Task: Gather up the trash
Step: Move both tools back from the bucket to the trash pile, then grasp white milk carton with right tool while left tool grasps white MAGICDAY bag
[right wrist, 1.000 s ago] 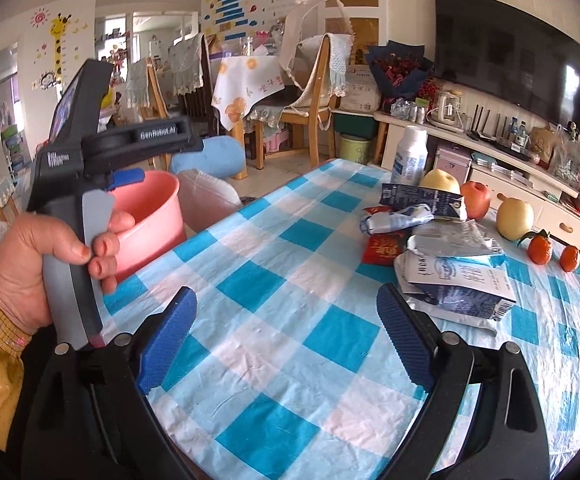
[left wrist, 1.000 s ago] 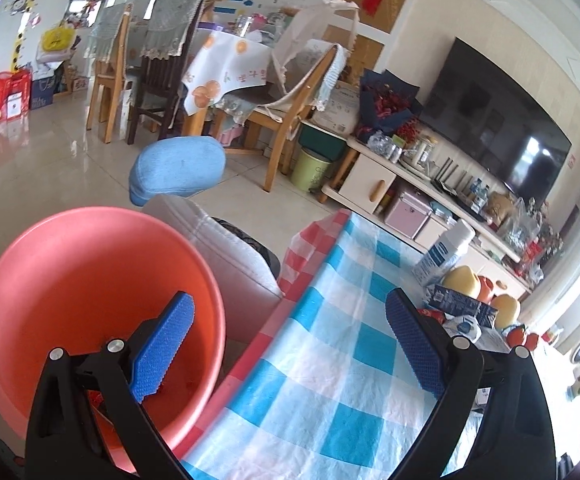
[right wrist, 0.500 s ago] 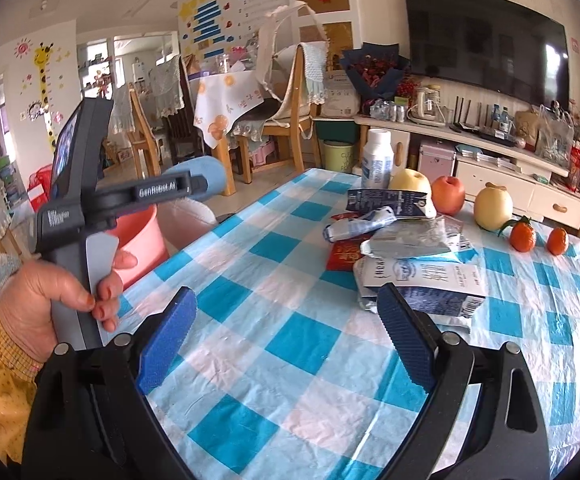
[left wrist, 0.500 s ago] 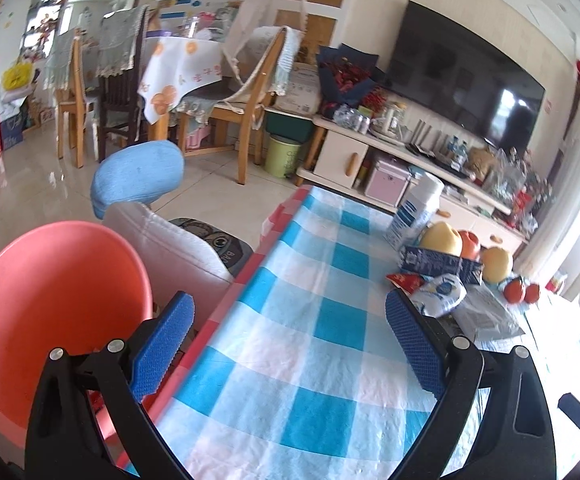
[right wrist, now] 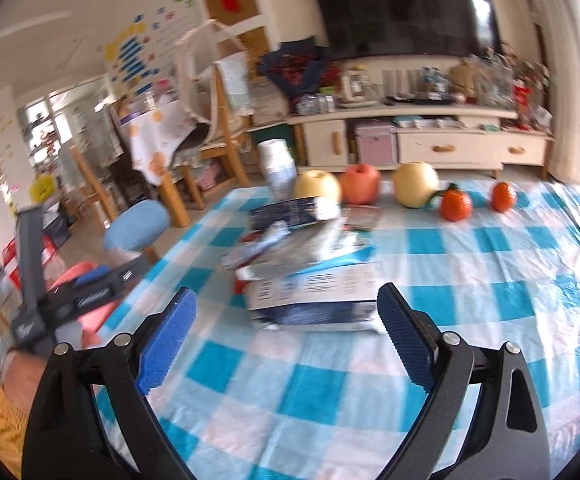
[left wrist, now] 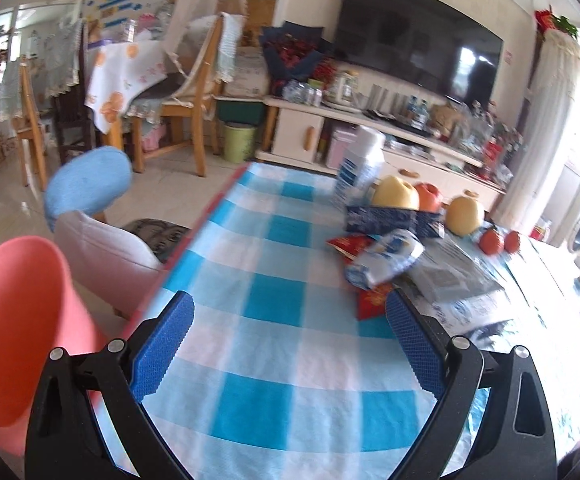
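Lying mid-table on the blue-checked tablecloth (right wrist: 470,264), the crumpled blue-and-white wrappers (right wrist: 314,300) sit just ahead of the gaping, empty right gripper (right wrist: 285,332). Only the left gripper (left wrist: 290,340), likewise spread, shows the coral plastic basin (left wrist: 17,320) beside the table; fruit (right wrist: 414,188) lines the far edge.

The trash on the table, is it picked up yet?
Not yet. Nothing looks collected: the wrapper pile lies on the checked tablecloth. Both tools, left and right, are open and empty. Left: grab each wrapper and drop it in the pink bucket beside the table.
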The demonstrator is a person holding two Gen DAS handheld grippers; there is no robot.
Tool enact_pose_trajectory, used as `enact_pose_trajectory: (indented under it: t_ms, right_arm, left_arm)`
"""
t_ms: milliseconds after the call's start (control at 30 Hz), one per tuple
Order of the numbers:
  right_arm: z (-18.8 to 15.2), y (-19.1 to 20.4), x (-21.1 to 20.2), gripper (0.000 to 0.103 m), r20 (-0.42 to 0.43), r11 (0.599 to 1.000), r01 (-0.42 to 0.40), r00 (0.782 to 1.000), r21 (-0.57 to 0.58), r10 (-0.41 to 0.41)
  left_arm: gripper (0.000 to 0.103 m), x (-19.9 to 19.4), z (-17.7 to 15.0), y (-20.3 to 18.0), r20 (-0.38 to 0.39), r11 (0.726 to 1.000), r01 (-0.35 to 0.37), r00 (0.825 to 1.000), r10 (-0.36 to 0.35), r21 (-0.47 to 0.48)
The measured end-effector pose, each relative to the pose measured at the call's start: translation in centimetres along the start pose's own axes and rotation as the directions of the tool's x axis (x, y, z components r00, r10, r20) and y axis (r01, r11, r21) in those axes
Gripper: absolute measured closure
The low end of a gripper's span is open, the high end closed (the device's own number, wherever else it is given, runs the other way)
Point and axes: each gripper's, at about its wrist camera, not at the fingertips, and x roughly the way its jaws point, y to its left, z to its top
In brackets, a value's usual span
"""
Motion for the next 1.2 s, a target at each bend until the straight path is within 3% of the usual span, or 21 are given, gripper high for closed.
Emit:
enact_pose_trajectory:
  t_ms: [167, 200, 300, 333, 533, 700, 833, 900, 967, 1033, 1100, 1167, 1200]
  right_arm:
    - [0.9, -5.0, 1.8, 0.011, -0.054, 0.995, 0.044, 0.998, 0.087, -0.039]
    - [1.0, -5.9, 2.4, 0.015, -0.071, 0.993, 0.037, 0.997, 0.110, -0.029]
    - [0.7, -8.1, 4.7, 0.040, -0.129, 0.981, -0.009, 0.991, 0.193, 0.035]
    - [0.7, -8.7, 5.5, 0.044, -0.146, 0.976, -0.024, 0.988, 0.217, 0.057]
    - [0.3, -9.5, 9.2, 0.057, -0.218, 0.959, -0.095, 0.963, 0.269, 0.156]
    - [-0.3, -9.5, 10.6, 0.062, -0.254, 0.941, -0.150, 0.939, 0.302, 0.231]
    - [-0.6, -7.1, 9.6, 0.062, -0.289, 0.956, -0.181, 0.925, 0.232, 0.246]
    - [-1.6, -5.0, 8.8, 0.062, -0.321, 0.952, -0.227, 0.904, 0.204, 0.284]
    - [-2.9, -2.2, 7.9, 0.062, -0.362, 0.941, -0.292, 0.869, 0.173, 0.336]
    - [-3.7, -0.1, 7.2, 0.062, -0.385, 0.937, -0.327, 0.854, 0.125, 0.350]
    - [-4.0, 1.5, 6.5, 0.060, -0.384, 0.950, -0.312, 0.874, 0.029, 0.299]
    - [-3.6, 1.5, 5.9, 0.041, -0.345, 0.966, -0.257, 0.910, -0.032, 0.231]
    - [-3.3, 1.2, 5.8, 0.025, -0.318, 0.973, -0.224, 0.927, -0.048, 0.198]
  left_arm:
    - [0.007, 0.7, -0.7, -1.9, -0.023, 0.998, 0.017, 1.000, -0.015, 0.054]
    - [0.007, 0.9, -0.8, -2.1, -0.028, 0.998, 0.019, 0.999, -0.017, 0.062]
    - [0.007, 1.3, -1.1, -2.8, -0.044, 0.996, 0.017, 0.999, -0.014, 0.086]
    - [0.007, 1.4, -1.1, -2.9, -0.047, 0.996, 0.017, 0.999, -0.013, 0.091]
    - [0.007, 2.0, -1.1, -3.3, -0.057, 0.994, 0.015, 0.998, -0.008, 0.111]
    - [0.007, 2.5, -0.9, -3.0, -0.070, 0.994, 0.011, 0.998, -0.003, 0.105]
    - [0.007, 2.8, -0.7, -2.8, -0.078, 0.996, 0.015, 0.997, -0.008, 0.086]
    - [0.007, 2.8, -0.6, -2.7, -0.078, 0.996, 0.019, 0.997, -0.013, 0.082]
    - [0.007, 2.7, -0.6, -2.6, -0.076, 0.997, 0.020, 0.997, -0.014, 0.081]
    - [0.007, 2.7, -0.6, -2.5, -0.077, 0.997, 0.023, 0.997, -0.017, 0.073]
    - [0.007, 2.7, -0.5, -2.3, -0.079, 0.998, 0.020, 0.997, -0.015, 0.063]
    - [0.007, 2.8, -0.5, -2.1, -0.083, 0.999, 0.016, 0.996, -0.011, 0.052]
    - [0.007, 2.9, -0.5, -2.0, -0.087, 0.999, 0.016, 0.996, -0.011, 0.046]
